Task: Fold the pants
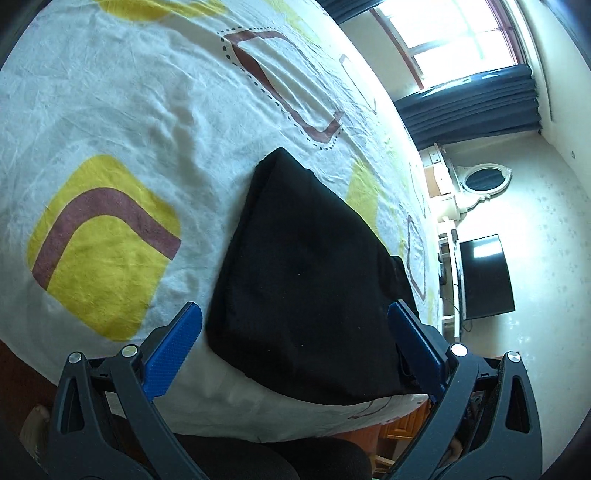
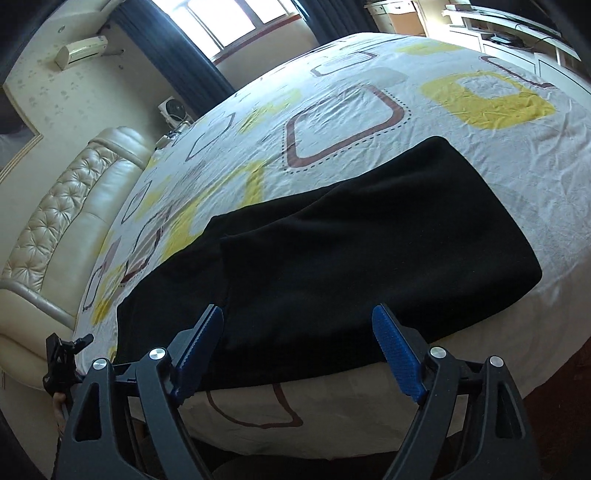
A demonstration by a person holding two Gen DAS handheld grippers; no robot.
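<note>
1. Blue ribbed pads on black plastic arms sit nearest the lens in both views; left gripper [image 1: 294,325] has its jaws spread wide, nothing between them, hovering at the near edge of the bed.
2. Right gripper [image 2: 297,332] likewise spread wide and holding nothing, above the near edge of the bed.
3. Black folded fabric pants [image 1: 306,280] lie flat on the bed at its near edge, directly ahead of both grippers; in the right wrist view the pants [image 2: 332,254] show one layer lying over another, with an offset edge on the side toward the headboard.
4. Whether either gripper touches the cloth: cannot tell.
5. Bed covered by a wrinkled white sheet printed with yellow and brown rounded squares [image 1: 122,122]; the sheet hangs over the near edge of the bed.
6. Cream tufted leather headboard [image 2: 62,206] at the head end of the bed.
7. Bright window with a reddish frame [image 1: 458,33] on the wall beyond the bed, dark blue curtains [image 1: 476,99] beside it.
8. White wall air conditioner [image 2: 83,50] high above the headboard.
9. Black flat screen [image 1: 485,277] on a white unit past the foot end of the bed, oval white-framed mirror [image 1: 484,181] next to it.
</note>
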